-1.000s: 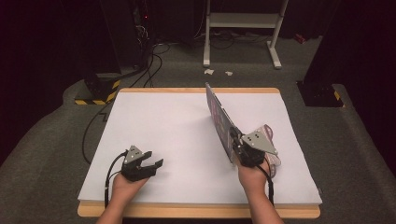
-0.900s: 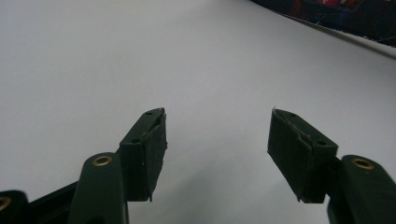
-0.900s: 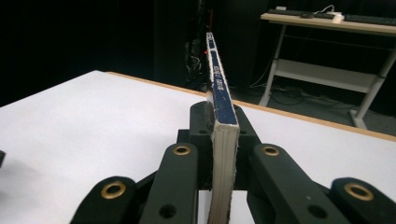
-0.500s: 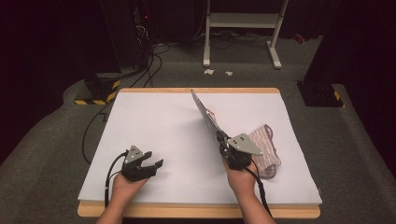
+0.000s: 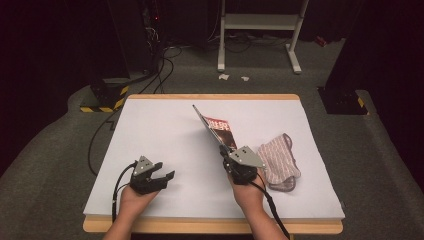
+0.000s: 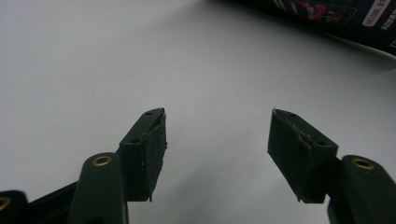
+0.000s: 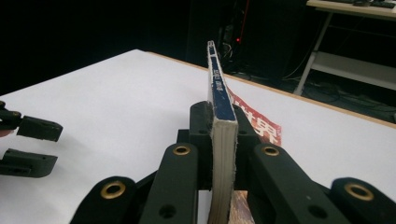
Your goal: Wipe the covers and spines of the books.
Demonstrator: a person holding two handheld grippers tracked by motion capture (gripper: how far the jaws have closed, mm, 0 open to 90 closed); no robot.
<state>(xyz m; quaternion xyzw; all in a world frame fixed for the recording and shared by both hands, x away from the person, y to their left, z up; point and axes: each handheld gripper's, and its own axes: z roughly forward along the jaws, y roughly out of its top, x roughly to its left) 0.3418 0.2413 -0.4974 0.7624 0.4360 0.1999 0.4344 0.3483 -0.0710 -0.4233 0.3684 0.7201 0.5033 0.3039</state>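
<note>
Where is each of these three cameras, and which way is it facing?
High view: overhead, facing forward and down on the table; both hands show.
Left gripper view: on the left gripper, along its open jaws.
Right gripper view: on the right gripper, clamping a book.
All three share the book.

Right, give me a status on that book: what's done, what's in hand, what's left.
Done: the right gripper is clamped on the book and has it lifted on edge. In hand: carrying it tilted above the white table, beside the striped cloth. Left: probably setting it down; the left gripper waits open.
</note>
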